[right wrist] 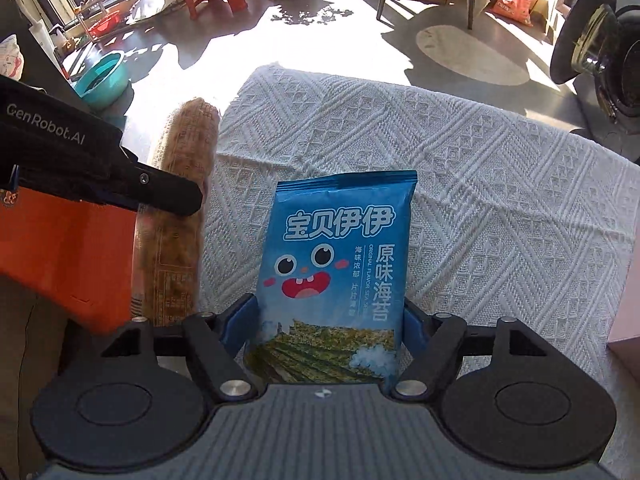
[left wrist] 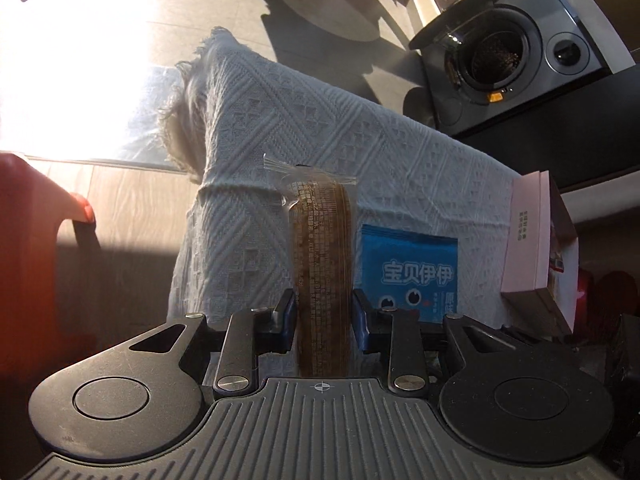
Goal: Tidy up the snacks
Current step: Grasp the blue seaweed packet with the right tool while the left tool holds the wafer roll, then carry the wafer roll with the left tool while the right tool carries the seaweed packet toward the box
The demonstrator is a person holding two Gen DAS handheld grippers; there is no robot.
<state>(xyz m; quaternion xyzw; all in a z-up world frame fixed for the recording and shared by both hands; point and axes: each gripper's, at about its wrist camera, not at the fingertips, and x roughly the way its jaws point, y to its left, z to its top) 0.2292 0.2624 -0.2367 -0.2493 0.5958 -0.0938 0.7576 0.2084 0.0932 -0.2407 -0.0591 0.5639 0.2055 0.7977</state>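
1. Table draped in a white woven cloth with a raised diamond pattern (right wrist: 460, 168). It carries the snacks; the cloth is soft and could bunch if you drag a packet across it.

2. Pale pink cardboard box (left wrist: 532, 232), standing at the table's edge to the right of the snacks in the left wrist view. Probably stiff and light; whether it is the snacks' destination you cannot tell.

3. Long clear-wrapped packet of stacked brown biscuits (left wrist: 323, 264). Judged light but brittle inside, with slick film; hold it across the middle of the stack, never by the crimped end. It runs forward along your left gripper (left wrist: 324, 316), whose blue pads pinch it from both sides, at the cloth's near left edge.

4. Blue foil seaweed packet with a cartoon face (right wrist: 340, 272). Likely very light, puffy and crushable, foil slippery; take it by its side edges with gentle pressure. It lies flat on the cloth between the fingers of your right gripper (right wrist: 330, 320), which are part-spread at its edges; whether they press yet you cannot tell.
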